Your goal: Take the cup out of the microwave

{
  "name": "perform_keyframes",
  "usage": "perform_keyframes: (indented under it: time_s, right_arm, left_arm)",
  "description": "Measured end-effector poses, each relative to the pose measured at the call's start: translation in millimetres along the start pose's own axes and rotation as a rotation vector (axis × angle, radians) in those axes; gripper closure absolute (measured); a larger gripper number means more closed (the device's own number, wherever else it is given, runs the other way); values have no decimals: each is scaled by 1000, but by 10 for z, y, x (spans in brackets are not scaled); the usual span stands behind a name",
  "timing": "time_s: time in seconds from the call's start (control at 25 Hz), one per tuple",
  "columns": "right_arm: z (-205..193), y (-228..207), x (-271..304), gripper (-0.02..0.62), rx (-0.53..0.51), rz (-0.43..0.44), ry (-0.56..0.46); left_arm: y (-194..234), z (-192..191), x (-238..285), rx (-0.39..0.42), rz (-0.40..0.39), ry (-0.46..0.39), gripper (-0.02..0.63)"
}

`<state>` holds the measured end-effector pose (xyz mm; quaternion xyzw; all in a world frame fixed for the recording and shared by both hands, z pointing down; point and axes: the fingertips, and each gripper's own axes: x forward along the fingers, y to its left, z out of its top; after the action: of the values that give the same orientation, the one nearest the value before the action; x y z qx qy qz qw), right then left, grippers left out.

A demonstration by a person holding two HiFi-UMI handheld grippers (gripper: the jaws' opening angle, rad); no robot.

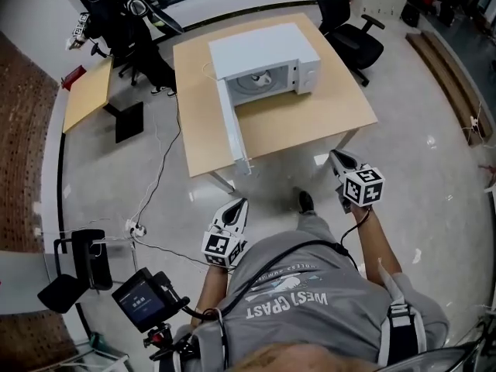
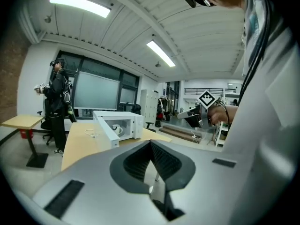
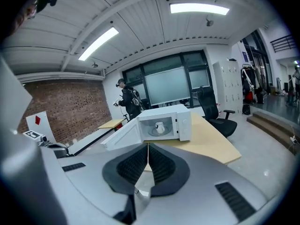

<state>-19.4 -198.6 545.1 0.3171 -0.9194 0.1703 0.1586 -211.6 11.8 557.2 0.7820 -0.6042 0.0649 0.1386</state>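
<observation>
A white microwave (image 1: 267,56) stands on a wooden table (image 1: 325,115), its door (image 1: 233,130) swung wide open toward me. Inside it, on the turntable, a white cup (image 1: 260,78) stands upright; it also shows in the left gripper view as the cup (image 2: 116,129) and in the right gripper view as the cup (image 3: 160,127). Both grippers hang in the air short of the table's front edge, well away from the microwave. My left gripper (image 1: 242,203) is shut and empty. My right gripper (image 1: 334,154) is shut and empty too, pointing at the open microwave (image 3: 165,122).
A person in black (image 1: 116,14) stands at the back left beside a small wooden desk (image 1: 87,93). A black office chair (image 1: 353,33) sits behind the table's right corner. Cables (image 1: 155,184) cross the floor on the left. A screen on a tripod (image 1: 143,301) stands by my left side.
</observation>
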Motion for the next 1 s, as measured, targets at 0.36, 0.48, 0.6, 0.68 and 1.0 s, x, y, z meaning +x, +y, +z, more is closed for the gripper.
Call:
perform_keyframes:
  time_s: [0.36, 0.48, 0.6, 0.68, 1.0]
  right_arm:
    - [586, -274, 1880, 583, -169, 156, 11]
    - [770, -477, 2588, 581, -183, 187, 26]
    - [891, -647, 3209, 568, -202, 186, 38]
    - [933, -747, 3601, 476, -234, 183, 53]
    - [751, -1321, 5034, 456, -460, 153, 165]
  left_arm:
    - [870, 369, 346, -50, 245, -51, 563]
    - [1021, 603, 652, -71, 286, -80, 563]
    - [1155, 792, 892, -52, 312, -80, 563]
    - [1286, 901, 985, -63, 346, -93, 563]
    - [1599, 1105, 1673, -109, 443, -71, 561]
